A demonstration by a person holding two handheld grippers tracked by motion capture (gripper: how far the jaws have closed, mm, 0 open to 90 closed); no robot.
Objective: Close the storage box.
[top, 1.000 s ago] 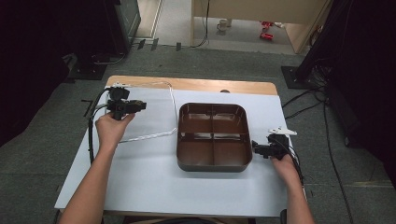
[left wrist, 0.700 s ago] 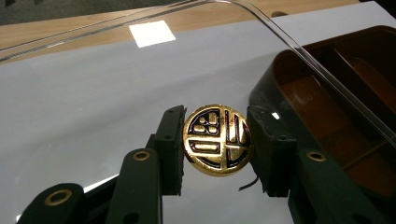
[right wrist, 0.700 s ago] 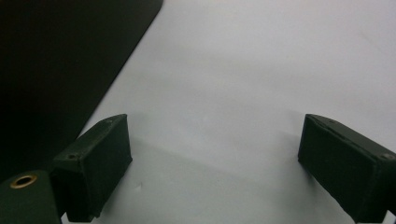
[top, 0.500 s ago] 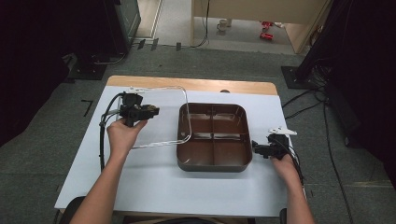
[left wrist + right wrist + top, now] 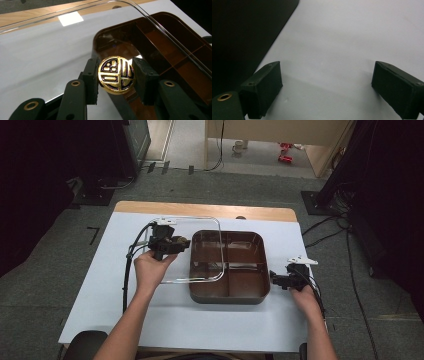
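Observation:
A clear plastic lid (image 5: 183, 265) hangs tilted over the left part of a brown compartment tray (image 5: 227, 299). My left gripper (image 5: 182, 244) is shut on the round gold emblem (image 5: 112, 80) at the lid's edge. In the left gripper view the left gripper (image 5: 116, 76) has a pad pressed on each side of the emblem, with the lid's curved edge (image 5: 150, 20) crossing above the tray (image 5: 100, 35). My right gripper (image 5: 274, 280) rests on the table just right of the tray's near right corner. It stands open (image 5: 327, 85) with nothing between its fingers.
The white table top (image 5: 110, 295) has a wooden strip (image 5: 200, 209) along its far edge. A black cable (image 5: 127, 270) trails from the left gripper toward the person. The dark tray wall (image 5: 242, 37) stands left of the right gripper's jaws.
The left hand has carried the clear lid to the right, from the table's left side until it overlaps the tray's left half. The right hand has not moved.

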